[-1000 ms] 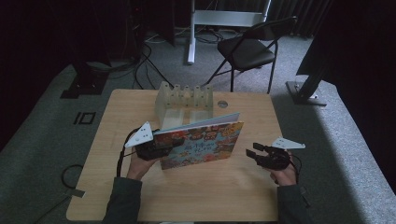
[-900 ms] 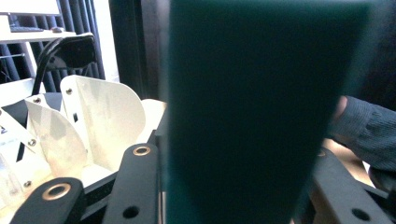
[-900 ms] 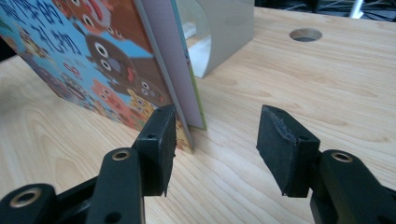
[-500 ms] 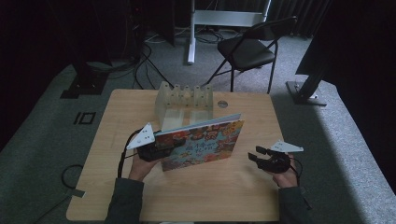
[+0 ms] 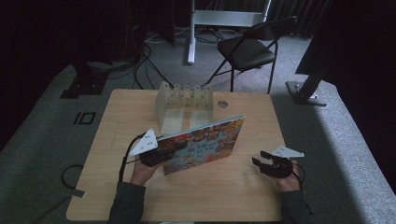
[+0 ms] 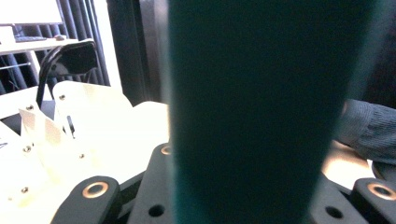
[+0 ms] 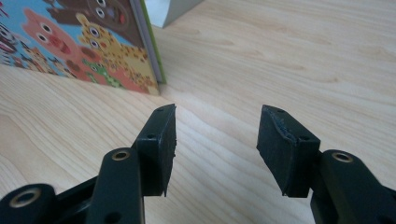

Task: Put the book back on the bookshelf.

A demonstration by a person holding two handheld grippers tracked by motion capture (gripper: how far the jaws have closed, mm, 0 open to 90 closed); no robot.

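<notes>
Wooden bench (image 5: 116,196): book (image 5: 205,144) upright on edge near rack (image 5: 184,105), left tongs (image 5: 161,154) just closing, clamped on cover. Right tongs (image 5: 264,165) half open, empty. Risk: one-sided grip, book pivots, topples.

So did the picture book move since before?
No. The picture book stands tilted on the table in front of the white rack, just like earlier. The left tongs have just been closing on its edge.
</notes>
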